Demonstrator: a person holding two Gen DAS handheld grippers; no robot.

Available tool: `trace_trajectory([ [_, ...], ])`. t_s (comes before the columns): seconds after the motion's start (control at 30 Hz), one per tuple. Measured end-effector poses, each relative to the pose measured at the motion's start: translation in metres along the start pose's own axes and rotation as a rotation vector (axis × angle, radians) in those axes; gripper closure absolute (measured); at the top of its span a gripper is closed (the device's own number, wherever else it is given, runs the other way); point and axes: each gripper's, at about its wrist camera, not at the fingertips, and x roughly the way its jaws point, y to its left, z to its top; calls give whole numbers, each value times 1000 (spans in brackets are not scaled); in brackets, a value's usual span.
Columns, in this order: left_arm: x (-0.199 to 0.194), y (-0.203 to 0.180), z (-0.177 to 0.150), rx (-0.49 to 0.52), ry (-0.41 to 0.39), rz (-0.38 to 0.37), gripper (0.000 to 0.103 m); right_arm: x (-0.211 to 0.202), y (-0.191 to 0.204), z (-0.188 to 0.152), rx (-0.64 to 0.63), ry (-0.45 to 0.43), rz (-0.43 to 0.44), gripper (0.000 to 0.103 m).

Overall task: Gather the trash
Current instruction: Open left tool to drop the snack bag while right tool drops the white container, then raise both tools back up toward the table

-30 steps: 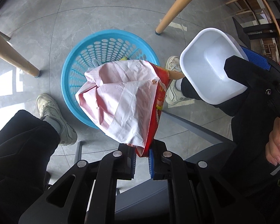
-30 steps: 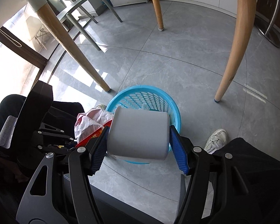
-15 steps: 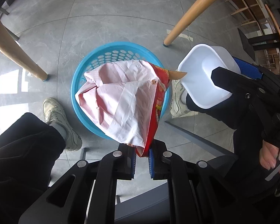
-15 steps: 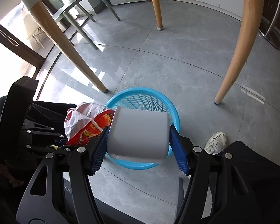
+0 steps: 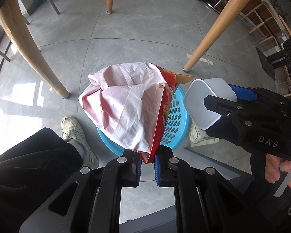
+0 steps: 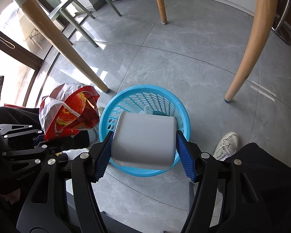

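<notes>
Between the right pads: white plastic tub [image 6: 143, 139] clamped by its side walls in the right gripper [image 6: 143, 153], jaws spread wide, blue pads flat on both sides.
Between the left pads: crumpled red snack bag [image 5: 130, 108] pinched by its bottom edge in the left gripper [image 5: 147, 162], jaws nearly together.
Below: blue basket [image 6: 181, 106] on the grey floor, tub hanging over its opening, bag off toward its left rim in the right wrist view.
Step in hand: tub drop, by the look of it.
How to do it well: centre over the opening, spread the pads cleanly, avoid clipping the rim; bag afterwards, once over the middle.
Pose: both grippers aimed steeply down, person's shoes either side of the basket.
</notes>
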Motion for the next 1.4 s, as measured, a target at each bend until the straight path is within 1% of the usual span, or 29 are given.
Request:
trace_trajectory([
  [0.07, 7, 2, 1, -19, 7, 16, 93, 9, 4, 2, -5, 14, -19, 43],
  [0.2, 31, 8, 8, -58, 50, 53, 93, 23, 6, 3, 3, 43, -49, 43],
  [0.33, 37, 12, 15, -84, 42, 84, 93, 37, 4, 3, 6, 79, -86, 43],
  [0.5, 24, 22, 13, -139, -3, 81, 93, 54, -4, 2, 53, 113, -101, 42],
  [0.57, 23, 27, 11, -157, -1, 68, 93, 61, -5, 1, 55, 120, -129, 42],
  [0.6, 25, 30, 10, -167, 10, 51, 92, 65, -6, 0, 52, 126, -140, 41],
  [0.67, 31, 33, 7, -174, 47, 9, 87, 71, -6, -2, 55, 136, -158, 29],
  [0.73, 34, 37, 6, -183, 61, -9, 84, 71, -6, -2, 66, 134, -157, 29],
  [0.8, 37, 38, 5, -178, 66, -20, 76, 71, -7, -1, 76, 127, -154, 28],
  [0.83, 39, 39, 7, -182, 65, -30, 69, 70, -6, -1, 80, 122, -153, 25],
  [0.87, 40, 39, 7, -184, 67, -37, 68, 71, -7, -2, 82, 119, -152, 22],
  [1.03, 43, 37, 9, -180, 60, -24, 65, 69, -13, -4, 95, 117, -148, 22],
  [1.07, 43, 39, 9, -188, 53, -24, 63, 66, -14, -3, 103, 109, -142, 20],
  [1.17, 43, 48, 9, -228, 43, -6, 62, 59, -19, -2, 125, 86, -123, 18],
  [1.23, 44, 52, 9, -251, 48, -19, 62, 56, -20, -3, 137, 77, -112, 18],
  [1.3, 44, 50, 8, -246, 49, -40, 62, 53, -20, -3, 139, 68, -104, 18],
  [1.4, 38, 45, 9, -220, 35, -36, 61, 48, -17, -3, 124, 57, -96, 18],
])
